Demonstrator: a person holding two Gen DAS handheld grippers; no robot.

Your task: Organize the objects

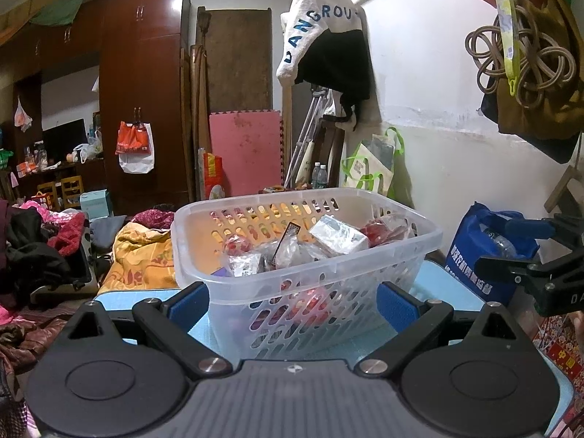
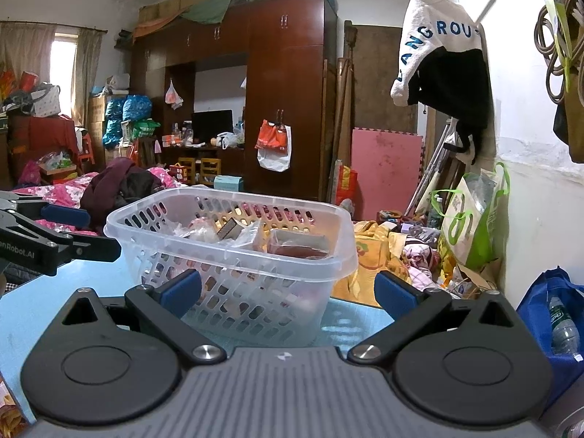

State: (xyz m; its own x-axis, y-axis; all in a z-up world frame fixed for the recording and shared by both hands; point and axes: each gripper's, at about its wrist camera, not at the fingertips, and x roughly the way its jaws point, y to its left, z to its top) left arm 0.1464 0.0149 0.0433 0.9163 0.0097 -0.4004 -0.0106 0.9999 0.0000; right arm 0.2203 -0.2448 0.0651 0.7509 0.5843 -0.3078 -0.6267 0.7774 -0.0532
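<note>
Sitting on the light-blue surface [image 1: 441, 281]: one clear perforated basket [image 1: 306, 255], holding several wrapped packets [image 1: 337, 239], too jumbled for counting. Flanking it, two grippers, left gripper [image 1: 294, 301] and right gripper [image 2: 288, 290], both spread wide, pinching nothing.

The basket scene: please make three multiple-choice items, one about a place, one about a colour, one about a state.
1. Where does the basket stand?
A. on the light blue surface
B. on the floor
C. on a shelf of the wardrobe

2. What colour are the pads of the claws?
A. red
B. blue
C. yellow

3. How is the left claw?
A. shut on the basket
B. shut on nothing
C. open

Key: 1 A, the blue surface shows under and around the basket; 2 B, both wrist views show blue pads; 3 C, its fingers stand wide apart, and the right claw stands the same way.
</note>
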